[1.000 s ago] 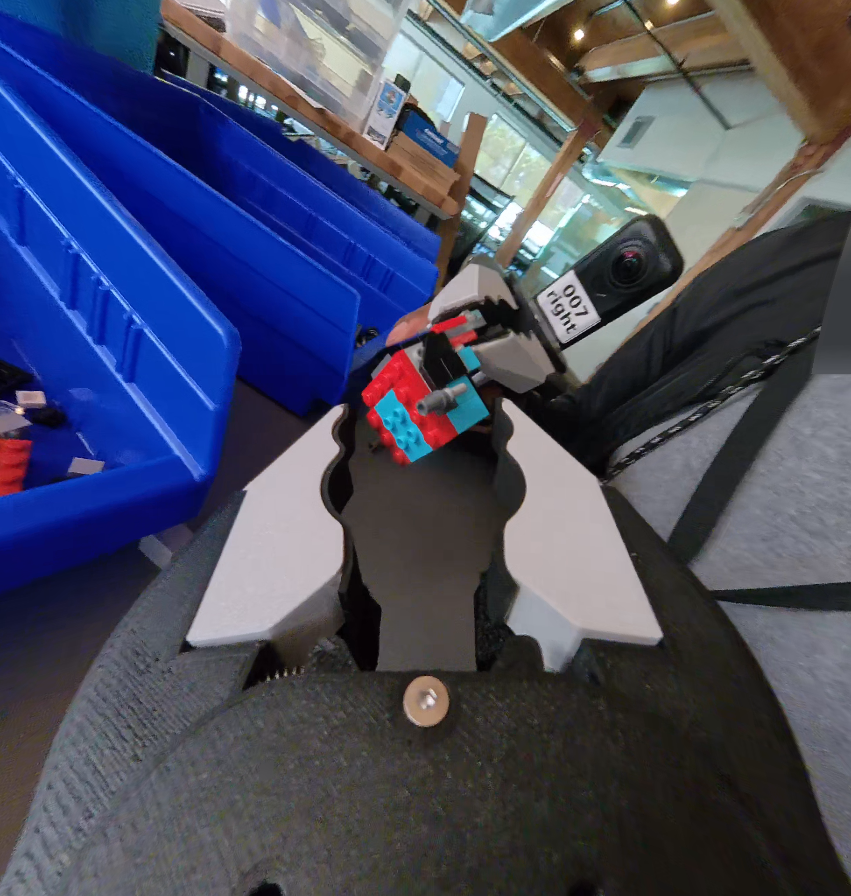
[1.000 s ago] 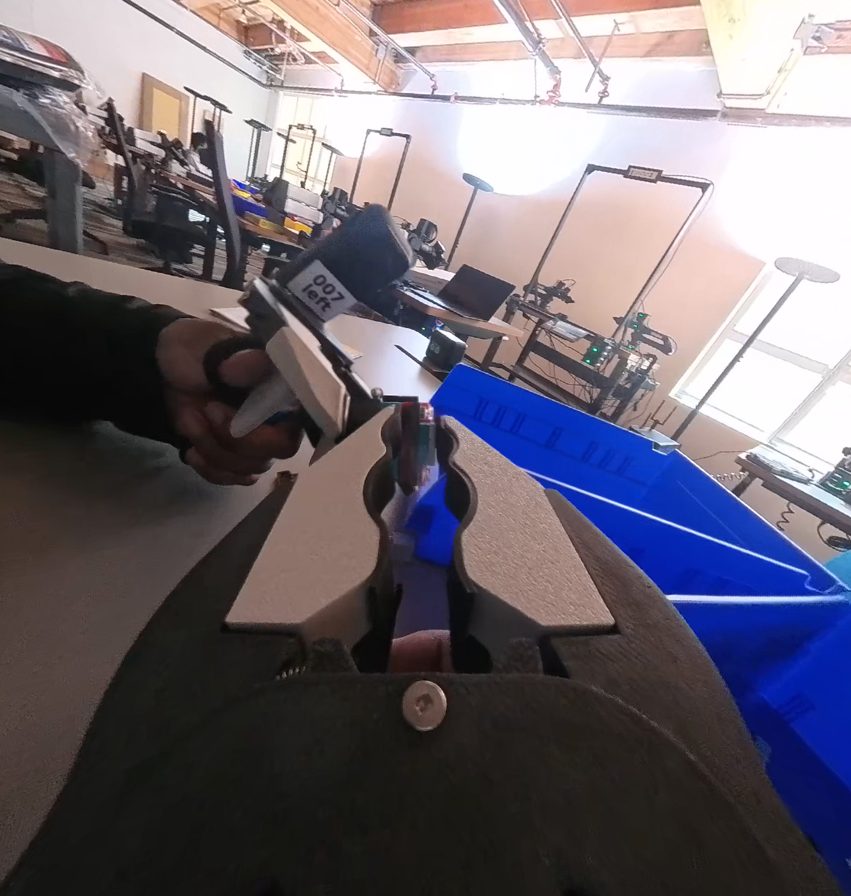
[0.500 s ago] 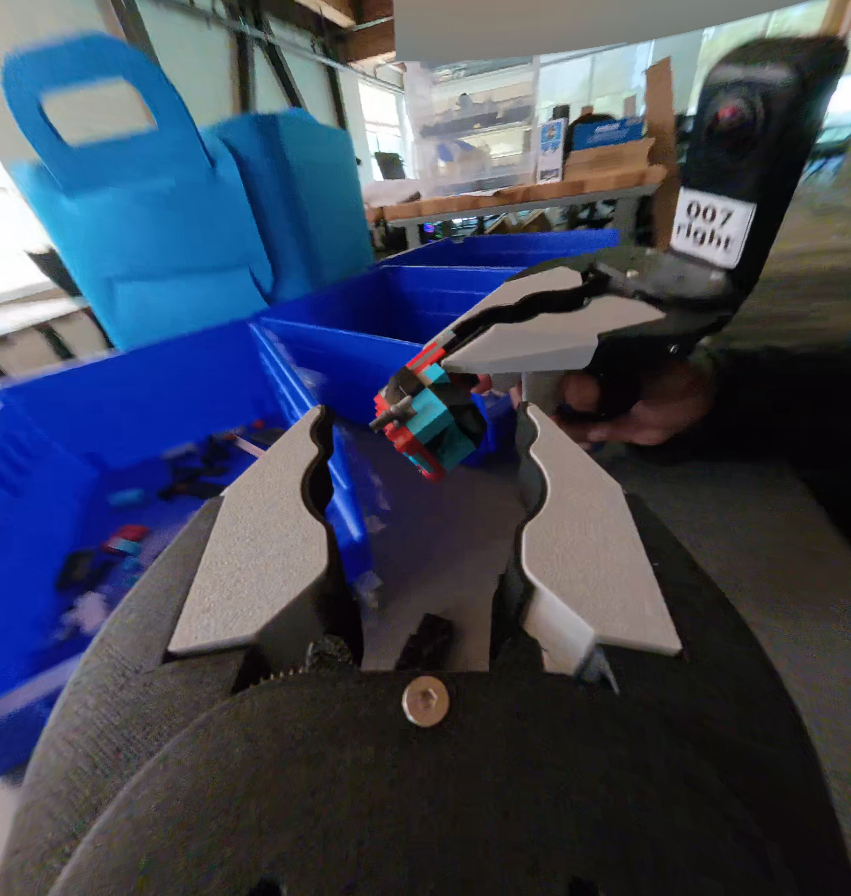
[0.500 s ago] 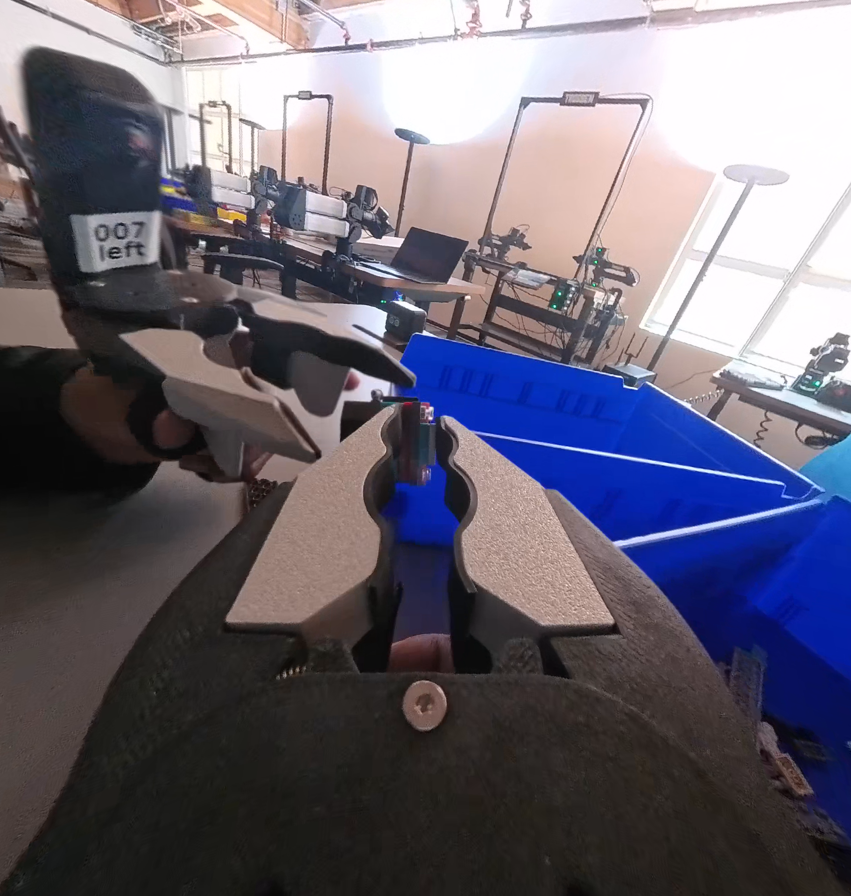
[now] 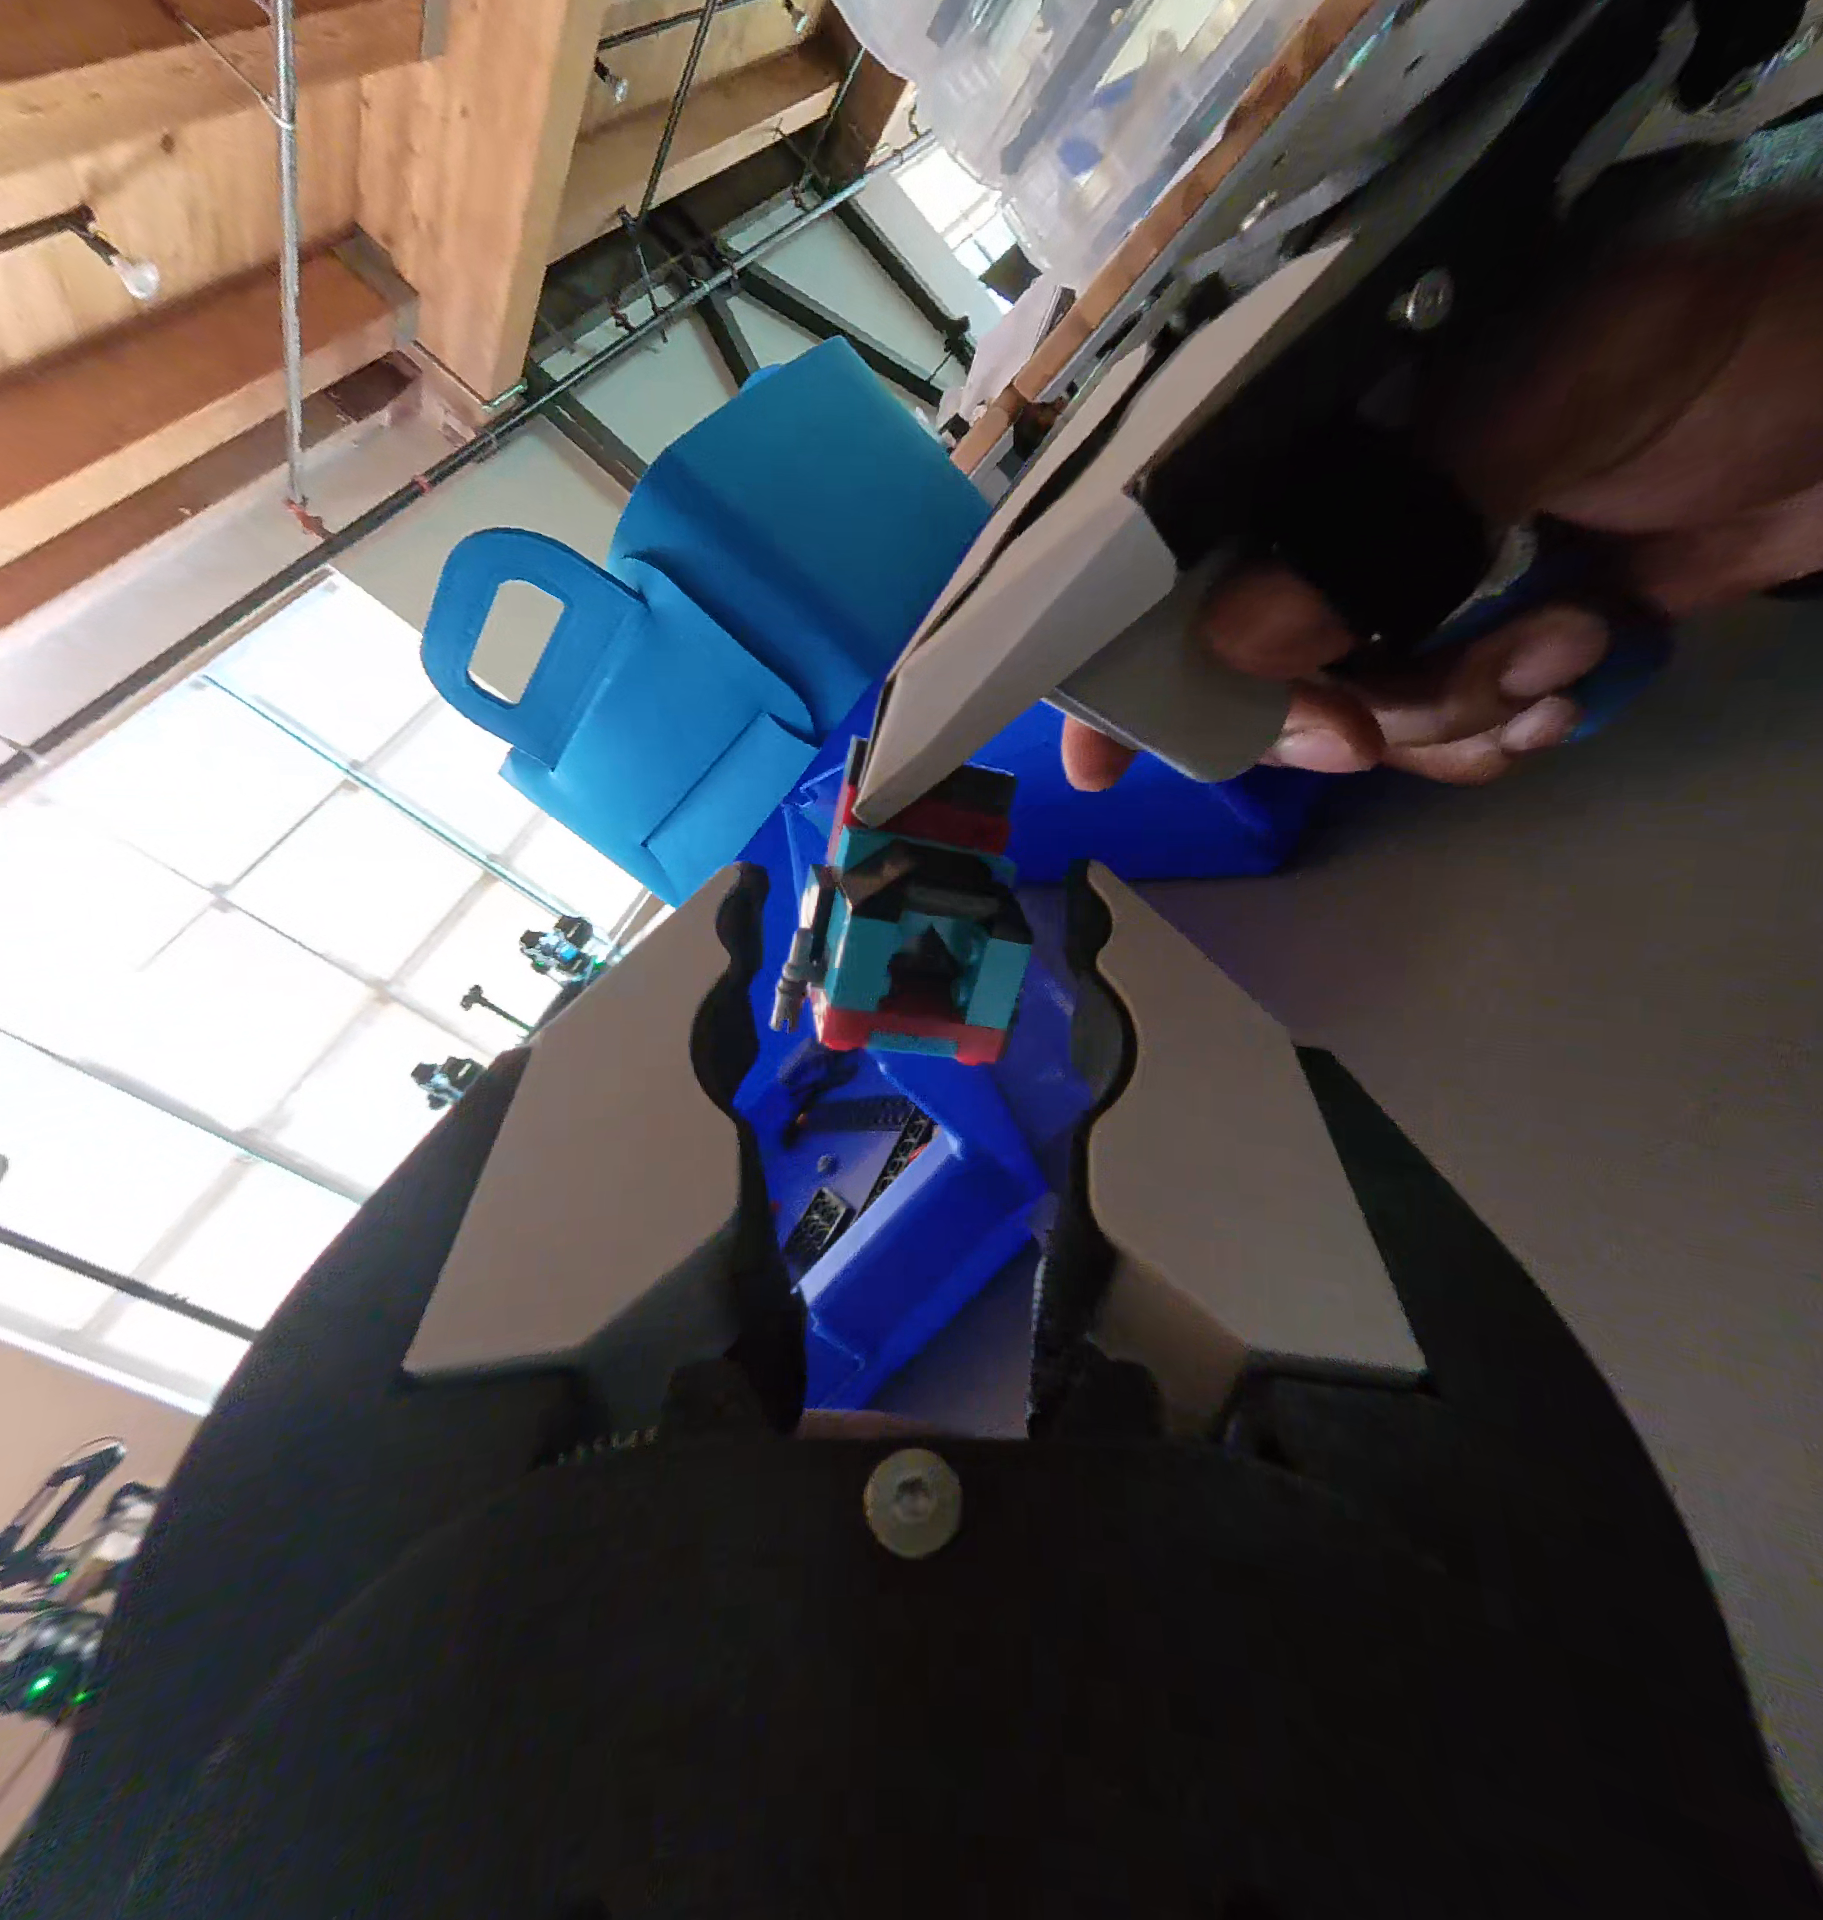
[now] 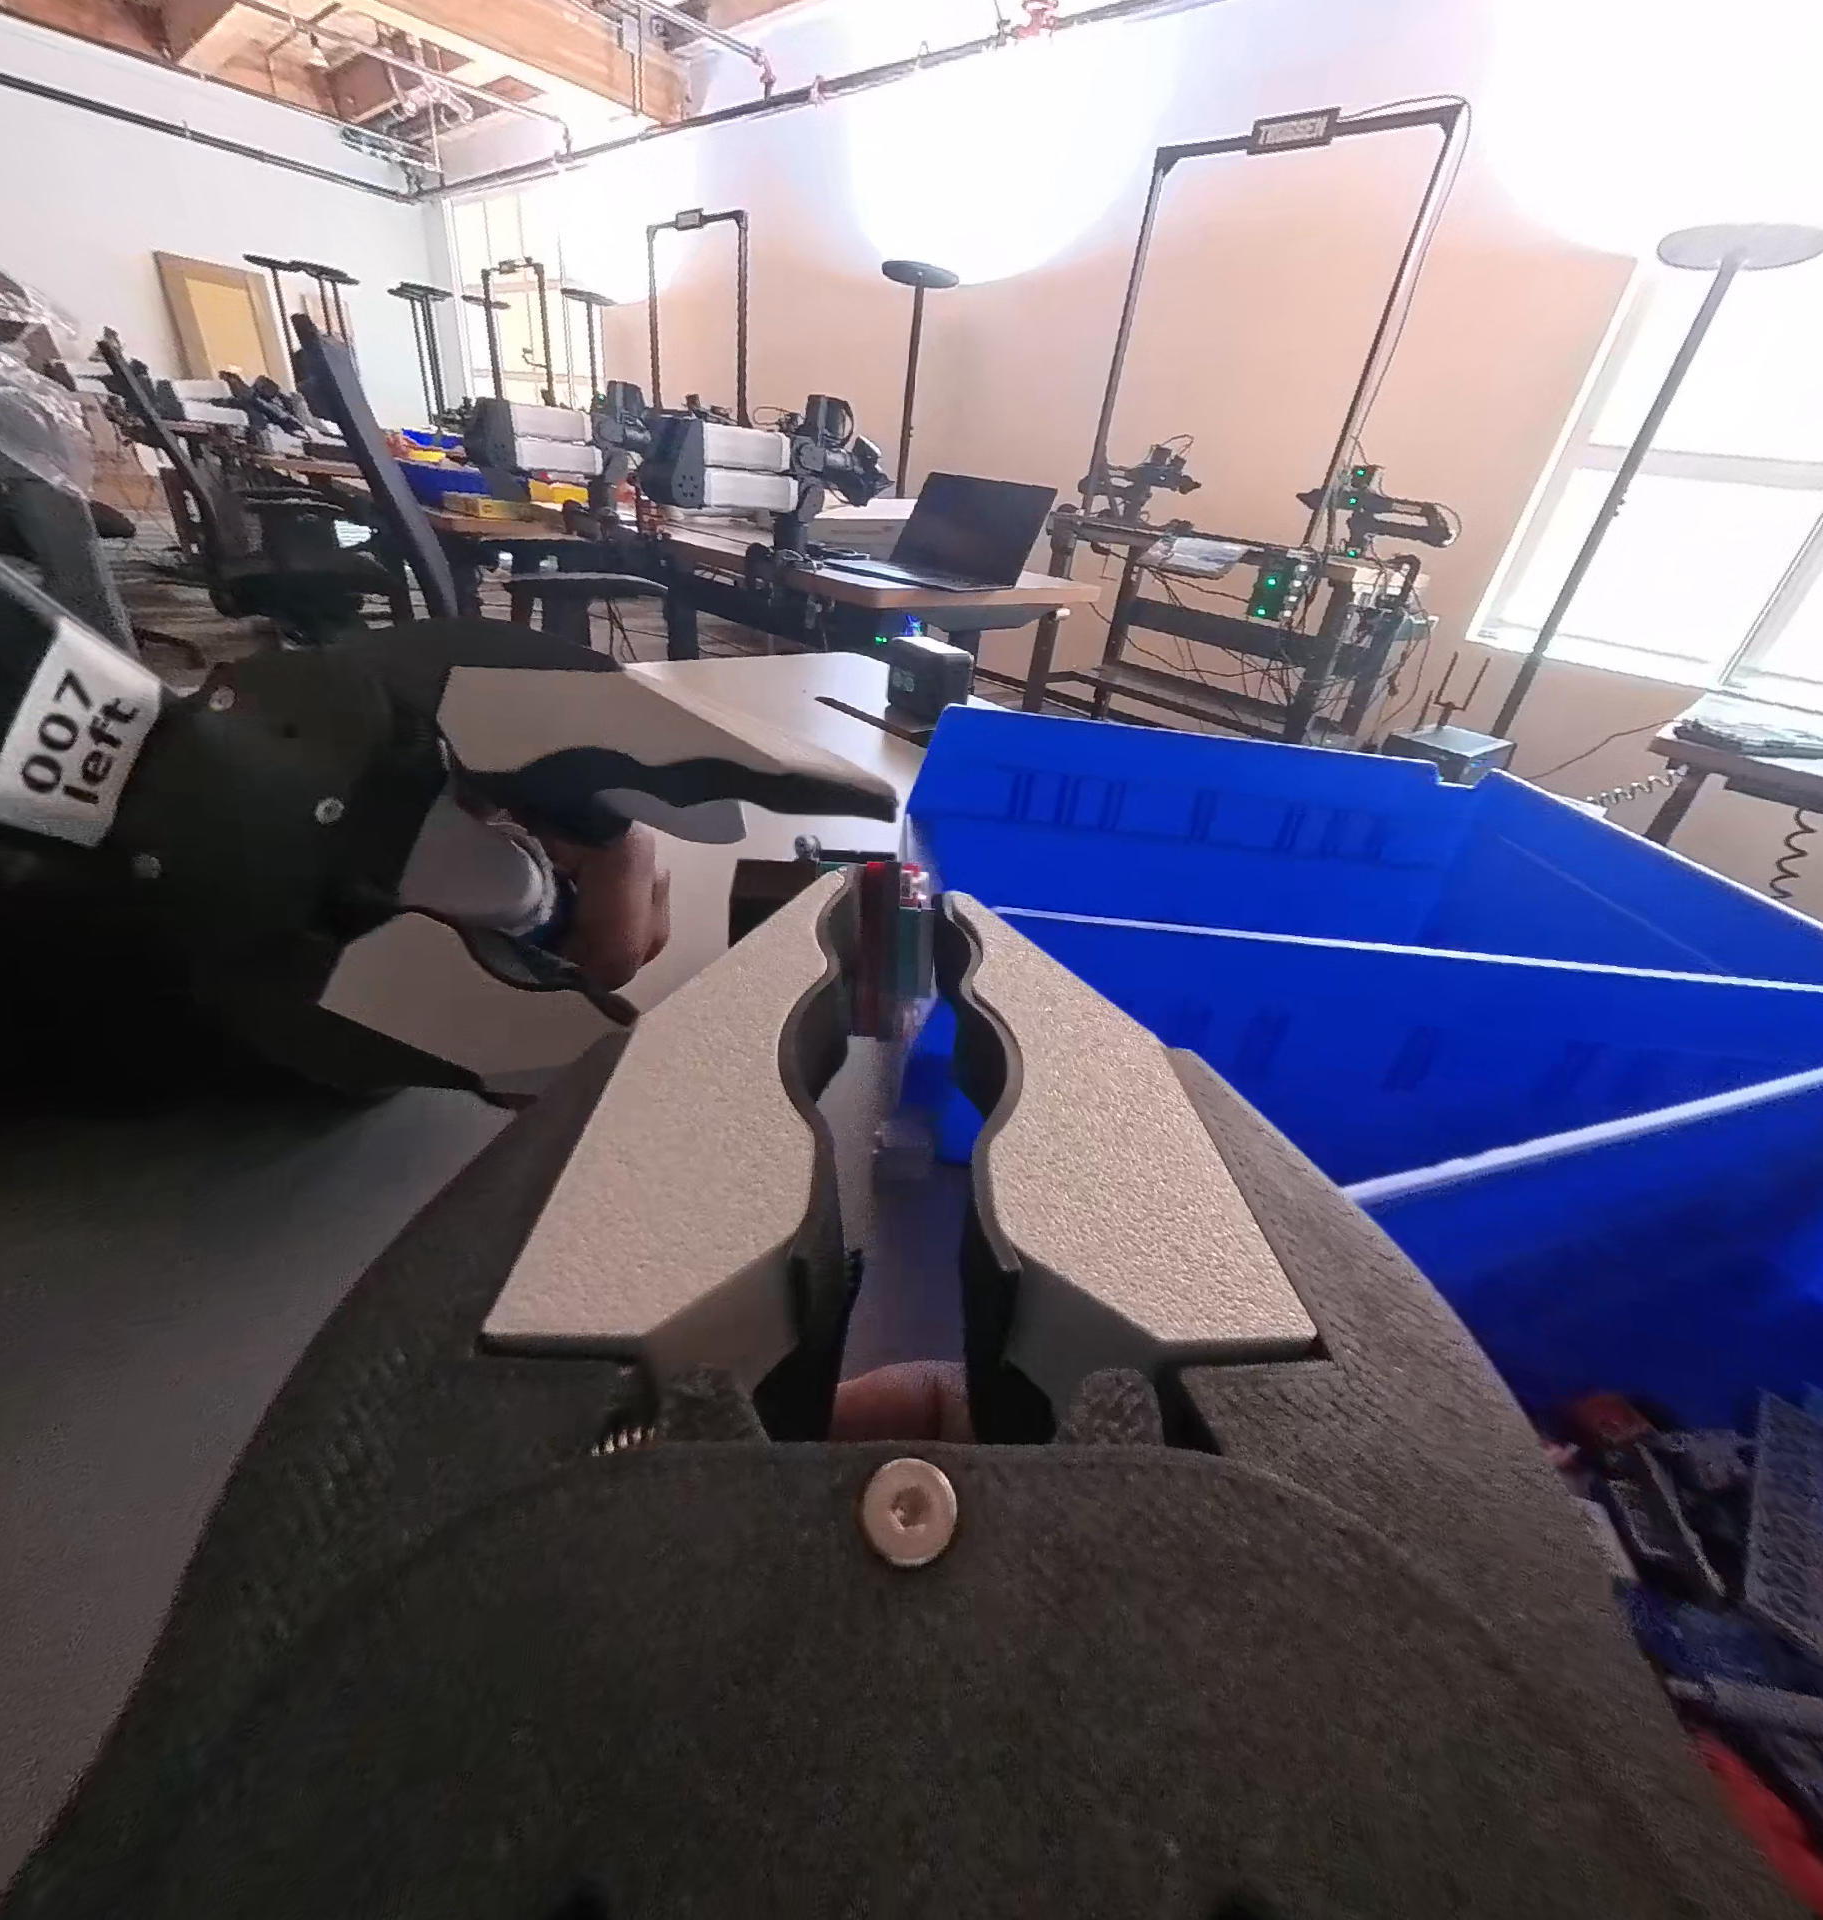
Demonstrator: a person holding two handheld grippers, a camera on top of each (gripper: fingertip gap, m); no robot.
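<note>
A small brick assembly (image 5: 917,951) of red, teal and black pieces, with a grey pin on its side, hangs between my open left gripper's (image 5: 909,914) fingertips. I cannot tell whether they touch it. My right gripper (image 6: 891,904) is shut on this assembly (image 6: 894,951) and holds it edge-on above the grey table. In the left wrist view its grey finger (image 5: 1032,603) comes in from the upper right, with a person's hand behind it. In the right wrist view the left gripper (image 6: 813,816) reaches in from the left, jaws apart, close to the assembly.
Blue bins (image 6: 1354,935) stand on the table just beyond the grippers, one holding several loose brick pieces (image 6: 1717,1558). In the left wrist view a blue bin (image 5: 886,1195) shows behind the assembly, beside a light blue bag (image 5: 741,623). Workbenches with equipment stand farther back. The tips of both grippers are at nearly the same place.
The left gripper has rolled strongly and closed in, so the assembly now lies between its open fingertips. The right gripper still grips the assembly and has shifted little.
</note>
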